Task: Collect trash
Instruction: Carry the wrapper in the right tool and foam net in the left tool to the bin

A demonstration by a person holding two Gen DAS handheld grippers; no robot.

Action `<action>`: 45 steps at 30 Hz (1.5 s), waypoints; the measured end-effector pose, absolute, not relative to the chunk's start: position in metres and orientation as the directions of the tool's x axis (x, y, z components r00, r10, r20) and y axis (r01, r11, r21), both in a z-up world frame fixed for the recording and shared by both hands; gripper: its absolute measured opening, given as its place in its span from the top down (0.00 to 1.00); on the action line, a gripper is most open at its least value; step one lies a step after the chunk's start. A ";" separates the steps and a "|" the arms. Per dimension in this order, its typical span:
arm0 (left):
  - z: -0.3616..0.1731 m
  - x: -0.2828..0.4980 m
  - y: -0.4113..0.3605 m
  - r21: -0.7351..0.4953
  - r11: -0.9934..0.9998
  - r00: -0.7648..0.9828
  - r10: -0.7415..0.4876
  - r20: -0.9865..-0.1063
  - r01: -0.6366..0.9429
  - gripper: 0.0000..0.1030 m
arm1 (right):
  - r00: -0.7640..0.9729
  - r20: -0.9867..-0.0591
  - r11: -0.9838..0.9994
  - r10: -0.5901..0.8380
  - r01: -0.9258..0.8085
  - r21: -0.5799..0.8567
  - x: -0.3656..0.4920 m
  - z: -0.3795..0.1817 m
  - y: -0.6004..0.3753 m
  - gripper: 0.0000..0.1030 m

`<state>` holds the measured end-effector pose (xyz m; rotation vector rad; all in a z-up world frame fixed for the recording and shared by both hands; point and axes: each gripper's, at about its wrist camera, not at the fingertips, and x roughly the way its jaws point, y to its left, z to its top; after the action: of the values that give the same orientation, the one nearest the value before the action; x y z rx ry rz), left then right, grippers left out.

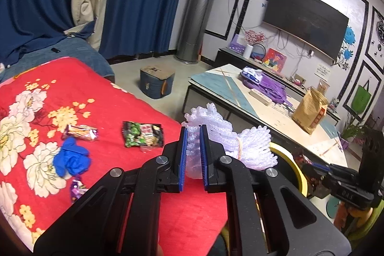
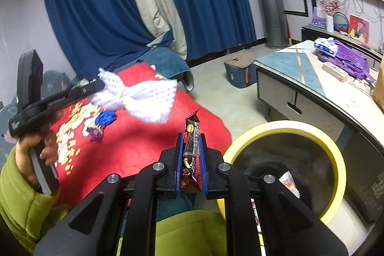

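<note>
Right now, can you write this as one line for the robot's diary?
left gripper: shut on foam net | right gripper: shut on snack wrapper | bin: beside right gripper

both wrist views look along their tongs, sharing the red blanket (image 1: 115, 97) closely.

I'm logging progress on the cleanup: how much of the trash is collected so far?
Done: a wrapper or two already lie inside the yellow-rimmed bin. In hand: the left claw grips white foam netting, and the right claw grips a dark snack wrapper beside the bin. Left on the red blanket: a blue glove, a green-black packet, an orange wrapper and a purple wrapper.
</note>
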<state>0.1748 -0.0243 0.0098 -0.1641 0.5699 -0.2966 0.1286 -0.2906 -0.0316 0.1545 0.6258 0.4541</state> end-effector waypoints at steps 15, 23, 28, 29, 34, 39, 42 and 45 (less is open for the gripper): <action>0.003 0.167 -0.078 -0.200 0.925 0.772 -0.381 -0.510 0.324 0.94 | 0.790 -0.487 0.919 0.373 -0.243 0.311 0.134 -0.027 -0.338 0.88; -0.003 0.164 -0.114 -0.171 0.906 0.744 -0.417 -0.523 0.388 0.94 | 0.822 -0.464 0.926 0.329 -0.184 0.331 0.135 -0.026 -0.362 0.88; -0.009 0.159 -0.136 -0.140 0.893 0.733 -0.434 -0.523 0.428 0.94 | 0.841 -0.452 0.931 0.295 -0.147 0.334 0.134 -0.026 -0.378 0.88; -0.010 0.158 -0.140 -0.136 0.890 0.731 -0.437 -0.524 0.435 0.94 | 0.844 -0.451 0.932 0.289 -0.140 0.336 0.134 -0.026 -0.381 0.88; -0.020 0.158 -0.162 -0.119 0.876 0.709 -0.453 -0.540 0.468 0.94 | 0.854 -0.451 0.939 0.259 -0.112 0.326 0.134 -0.028 -0.389 0.88; -0.033 0.155 -0.185 -0.098 0.852 0.678 -0.473 -0.562 0.514 0.94 | 0.853 -0.459 0.941 0.246 -0.097 0.325 0.138 -0.033 -0.396 0.88; -0.041 0.157 -0.196 -0.084 0.843 0.665 -0.477 -0.575 0.532 0.94 | 0.849 -0.471 0.942 0.240 -0.086 0.325 0.141 -0.039 -0.397 0.88; -0.050 0.159 -0.205 -0.085 0.836 0.648 -0.480 -0.591 0.542 0.94 | 0.844 -0.484 0.943 0.233 -0.074 0.324 0.144 -0.045 -0.400 0.88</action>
<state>0.1587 -0.2054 -0.0501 0.1032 0.6416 -0.5821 0.1440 -0.4002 -0.0451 0.3013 0.5447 0.1649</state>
